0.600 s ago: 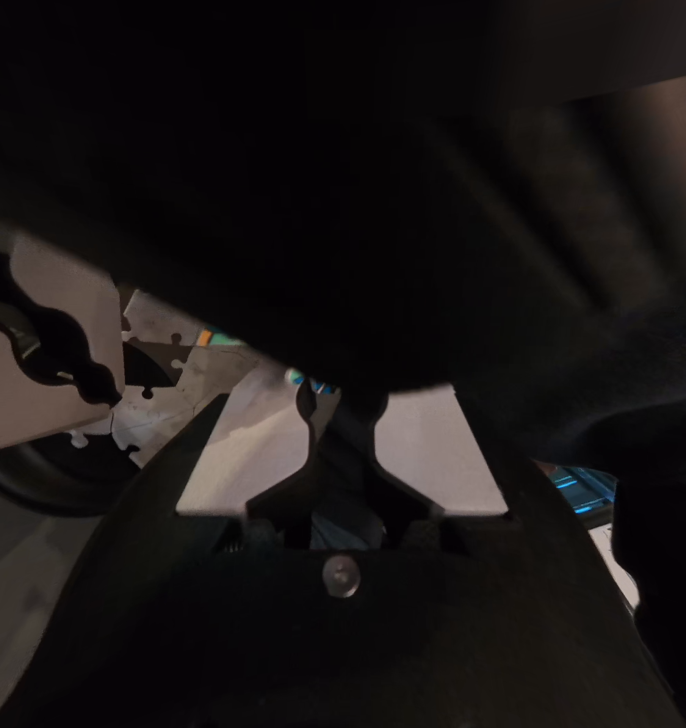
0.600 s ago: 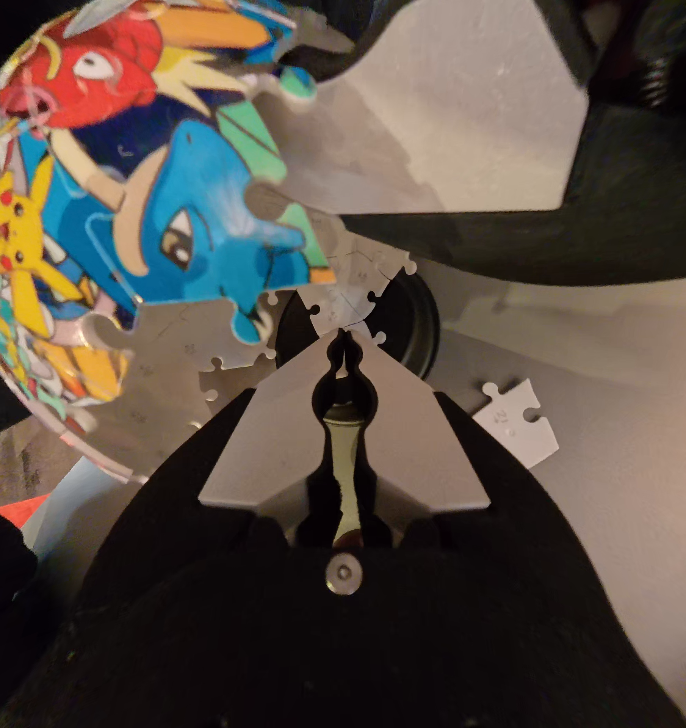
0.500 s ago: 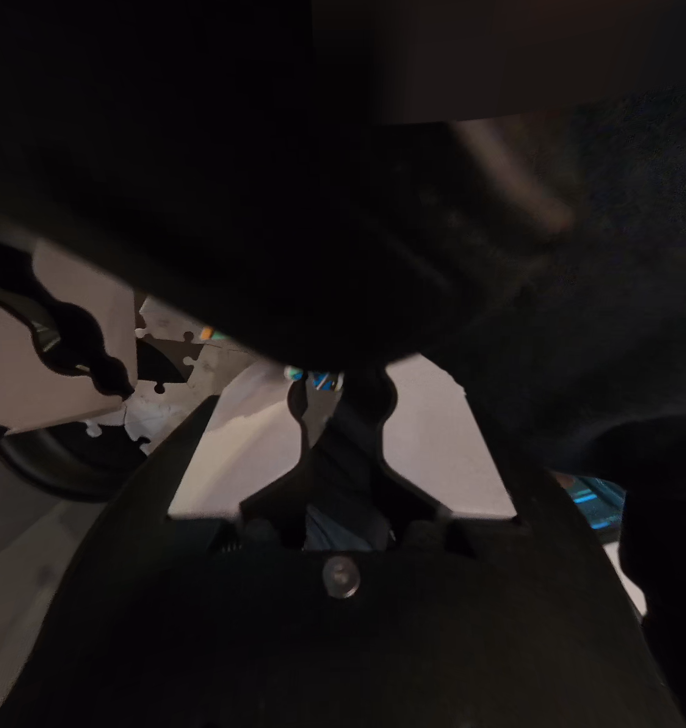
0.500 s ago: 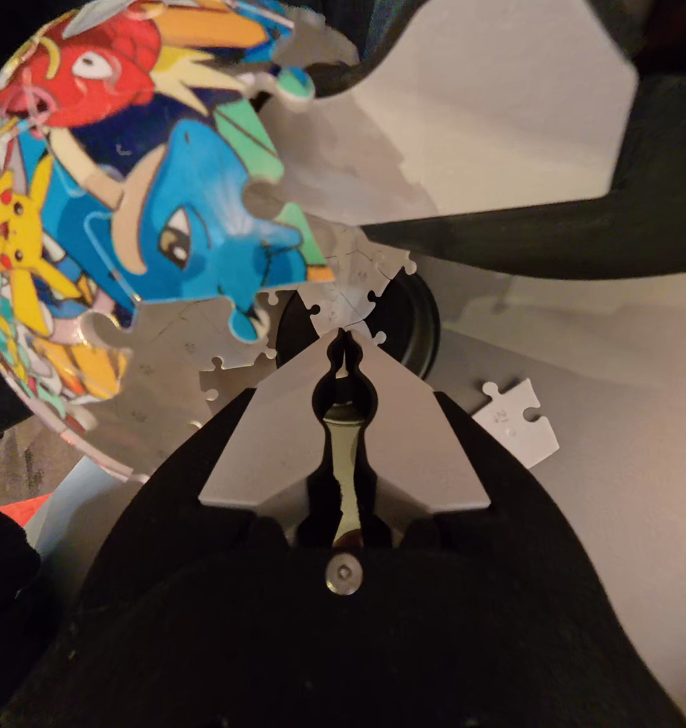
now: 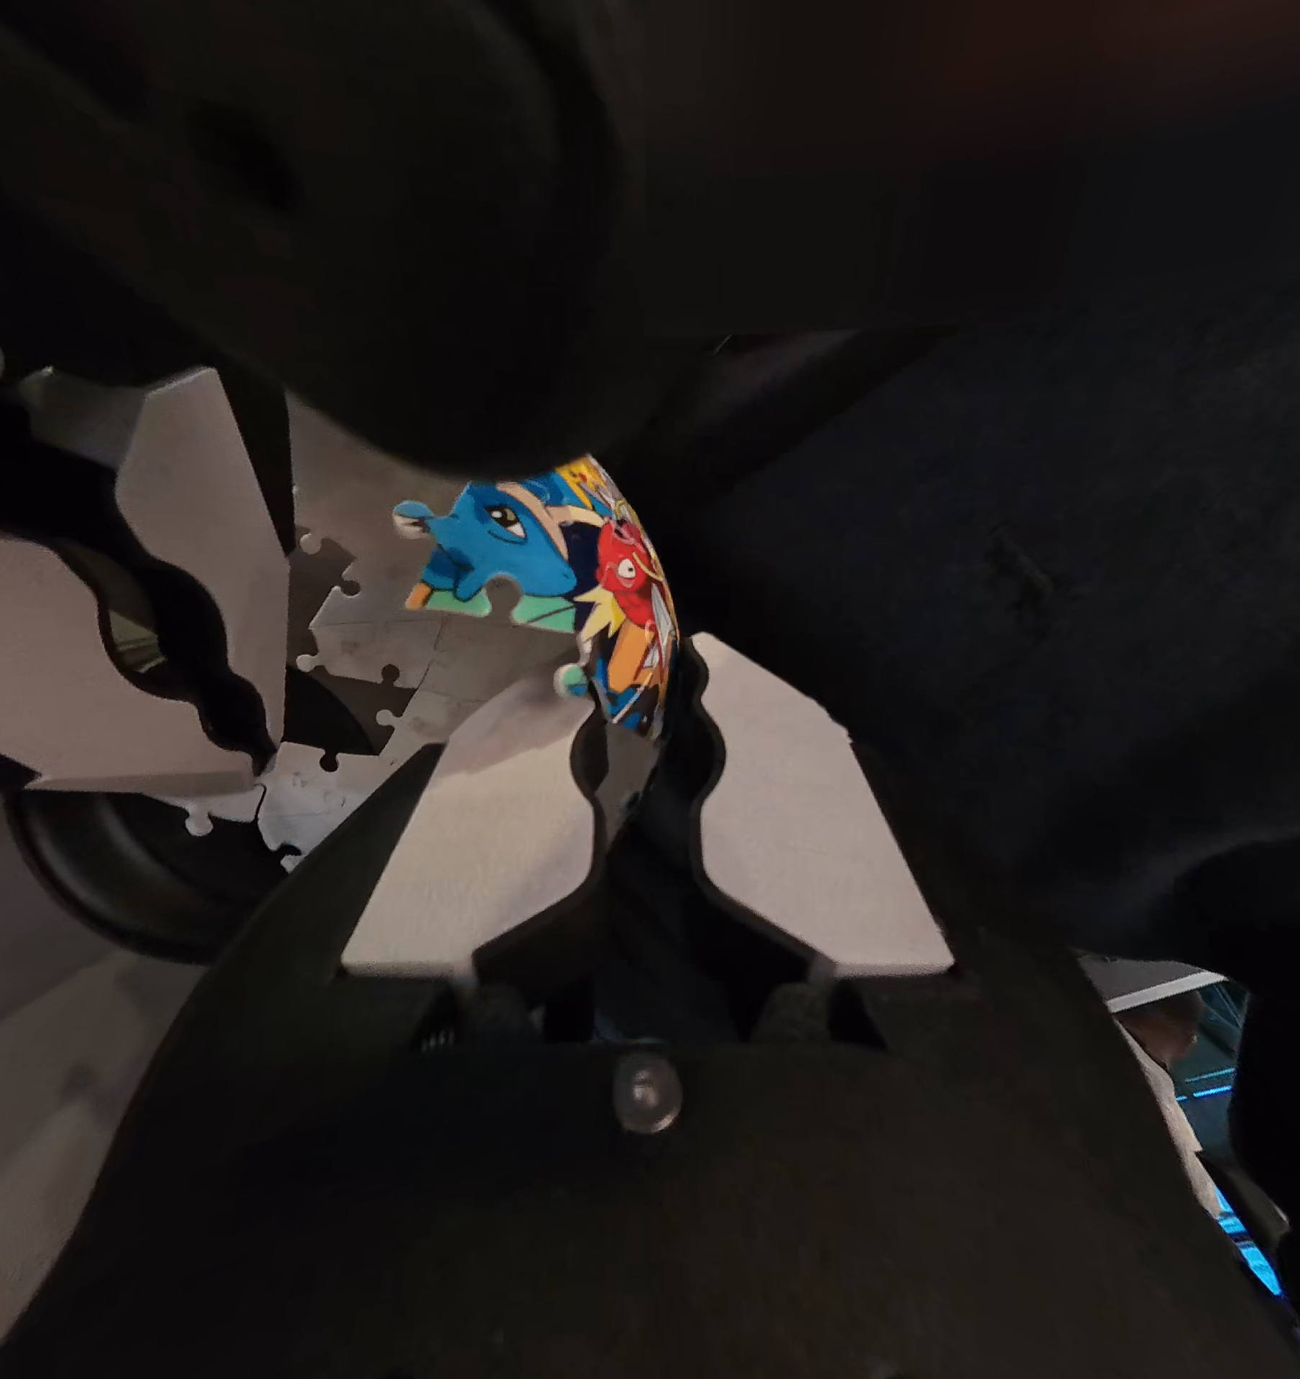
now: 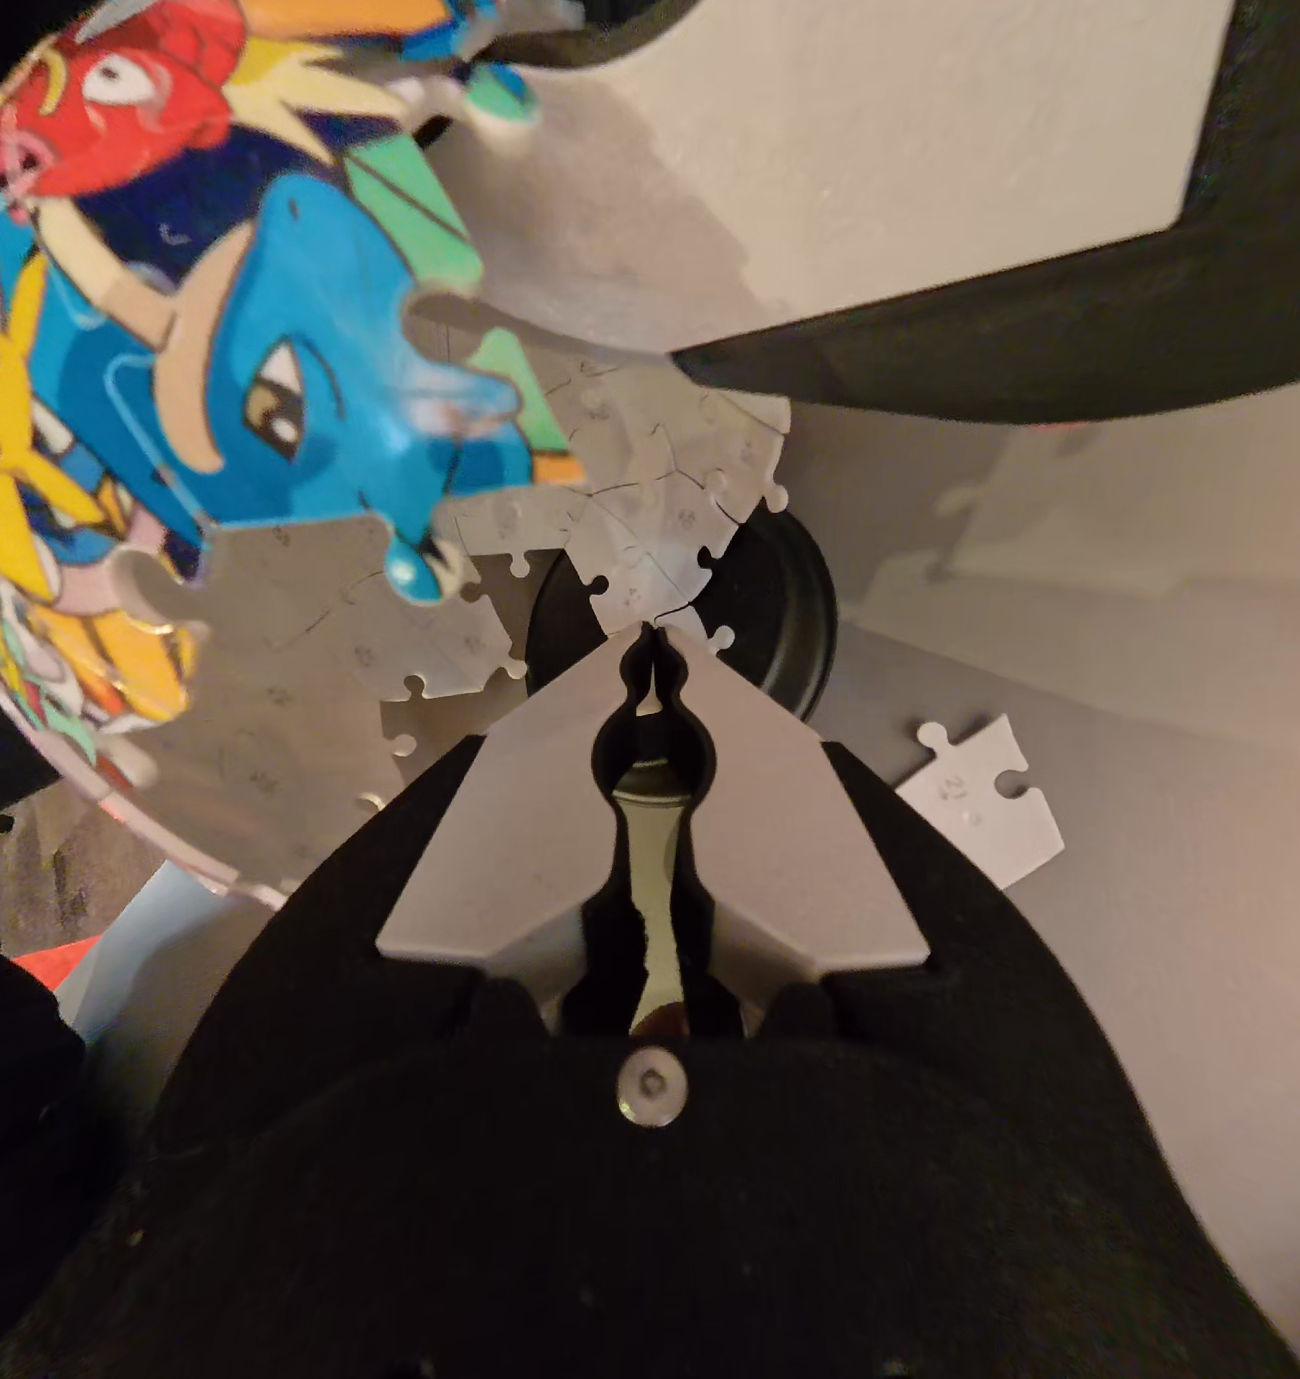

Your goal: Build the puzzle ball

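Evidently the left claw pinches the puzzle ball's rim, the right claw nips its grey edge

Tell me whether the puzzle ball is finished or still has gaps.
Still has gaps. The puzzle ball shows a jagged open edge with its grey inside visible, and a loose piece lies face down on the table.
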`<state>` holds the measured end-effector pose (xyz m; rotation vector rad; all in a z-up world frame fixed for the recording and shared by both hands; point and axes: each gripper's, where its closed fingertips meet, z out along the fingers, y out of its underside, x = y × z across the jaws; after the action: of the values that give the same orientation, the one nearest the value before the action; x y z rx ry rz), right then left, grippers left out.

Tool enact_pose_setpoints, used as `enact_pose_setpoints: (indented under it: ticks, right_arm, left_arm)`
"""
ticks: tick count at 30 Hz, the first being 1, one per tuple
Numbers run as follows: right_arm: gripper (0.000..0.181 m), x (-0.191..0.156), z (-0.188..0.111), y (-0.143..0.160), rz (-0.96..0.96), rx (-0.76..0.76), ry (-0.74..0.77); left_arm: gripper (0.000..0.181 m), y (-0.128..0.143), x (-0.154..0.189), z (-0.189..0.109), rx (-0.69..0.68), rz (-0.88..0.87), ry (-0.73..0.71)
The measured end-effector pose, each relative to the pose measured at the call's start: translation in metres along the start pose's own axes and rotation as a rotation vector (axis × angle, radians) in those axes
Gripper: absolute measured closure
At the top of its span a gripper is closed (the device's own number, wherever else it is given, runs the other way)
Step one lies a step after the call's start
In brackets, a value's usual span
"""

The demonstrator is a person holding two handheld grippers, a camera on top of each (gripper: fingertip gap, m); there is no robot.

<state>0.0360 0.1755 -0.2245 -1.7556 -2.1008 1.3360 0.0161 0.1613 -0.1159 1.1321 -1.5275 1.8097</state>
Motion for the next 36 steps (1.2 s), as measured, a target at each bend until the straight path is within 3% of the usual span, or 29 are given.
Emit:
enact_pose_setpoints:
  ticks: [15,19,36]
  right_arm:
    - [0.181,0.001,-0.019,-0.011,0.039,0.152,-0.009]
    - [0.168,0.010,-0.034,-0.011,0.073,0.216,0.036]
    - [0.154,0.008,-0.070,-0.007,0.176,0.348,0.281]
  left_arm:
    - [0.173,0.000,0.008,-0.003,0.053,-0.029,0.120]
    - [0.174,0.000,0.008,-0.005,0.075,-0.035,0.134]
    - [0.176,0.001,0.011,-0.010,0.139,-0.007,0.159]
